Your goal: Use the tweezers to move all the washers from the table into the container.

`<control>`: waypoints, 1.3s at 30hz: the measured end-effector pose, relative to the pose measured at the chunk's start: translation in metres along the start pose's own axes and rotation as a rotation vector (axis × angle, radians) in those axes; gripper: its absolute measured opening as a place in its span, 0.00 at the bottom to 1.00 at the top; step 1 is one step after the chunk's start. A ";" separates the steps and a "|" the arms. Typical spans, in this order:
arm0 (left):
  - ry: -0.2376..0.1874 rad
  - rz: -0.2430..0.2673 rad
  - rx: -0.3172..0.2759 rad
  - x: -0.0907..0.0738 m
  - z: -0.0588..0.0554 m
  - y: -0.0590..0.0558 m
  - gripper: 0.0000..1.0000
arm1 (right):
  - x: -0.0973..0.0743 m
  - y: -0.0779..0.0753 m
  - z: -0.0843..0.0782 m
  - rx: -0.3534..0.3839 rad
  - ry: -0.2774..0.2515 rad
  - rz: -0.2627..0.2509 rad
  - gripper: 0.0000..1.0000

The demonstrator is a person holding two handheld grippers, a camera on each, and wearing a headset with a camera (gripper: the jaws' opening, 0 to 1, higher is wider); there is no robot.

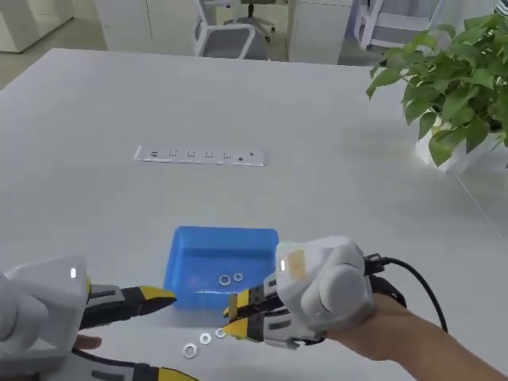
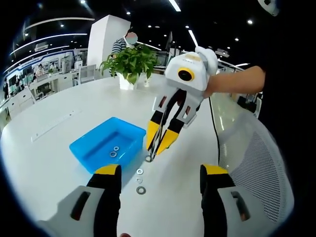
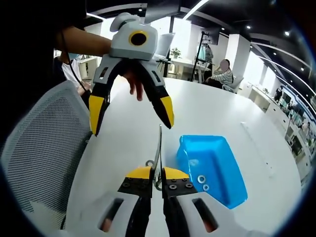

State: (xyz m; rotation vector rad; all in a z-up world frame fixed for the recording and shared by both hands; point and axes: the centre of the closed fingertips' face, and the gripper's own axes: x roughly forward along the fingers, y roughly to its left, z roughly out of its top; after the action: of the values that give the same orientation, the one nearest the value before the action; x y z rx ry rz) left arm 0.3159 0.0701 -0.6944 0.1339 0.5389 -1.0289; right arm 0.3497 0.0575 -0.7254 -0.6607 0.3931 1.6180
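Blue container (image 1: 181, 262) holds 2 washers (image 1: 225, 279); I count 3 loose washers (image 1: 205, 339) on the table (image 1: 317, 159) just beside its near wall. My right gripper (image 1: 232, 317) is clamped on the tweezers (image 3: 159, 143), tips down near one ring. My left gripper (image 2: 160, 177) hangs wide open, holding nothing. My worry is that thin rings on this smooth pale top could skid or flick off under a glancing pinch. A power strip (image 1: 198, 155) and potted plant (image 1: 456, 87) sit well apart, with an open office beyond.
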 end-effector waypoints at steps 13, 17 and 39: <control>-0.024 0.028 -0.024 -0.004 0.004 0.004 0.86 | -0.010 -0.016 0.020 -0.017 -0.034 -0.020 0.07; -0.029 0.035 -0.028 -0.006 0.005 0.005 0.91 | -0.011 -0.021 0.024 -0.029 -0.033 -0.020 0.07; -0.038 0.092 -0.062 -0.015 0.002 0.017 0.99 | 0.007 -0.063 0.032 -0.055 -0.065 -0.037 0.07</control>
State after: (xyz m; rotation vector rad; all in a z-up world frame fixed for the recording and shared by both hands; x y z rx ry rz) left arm 0.3250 0.0897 -0.6883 0.0834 0.5253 -0.9226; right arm 0.4051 0.0922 -0.6970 -0.6510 0.2886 1.6157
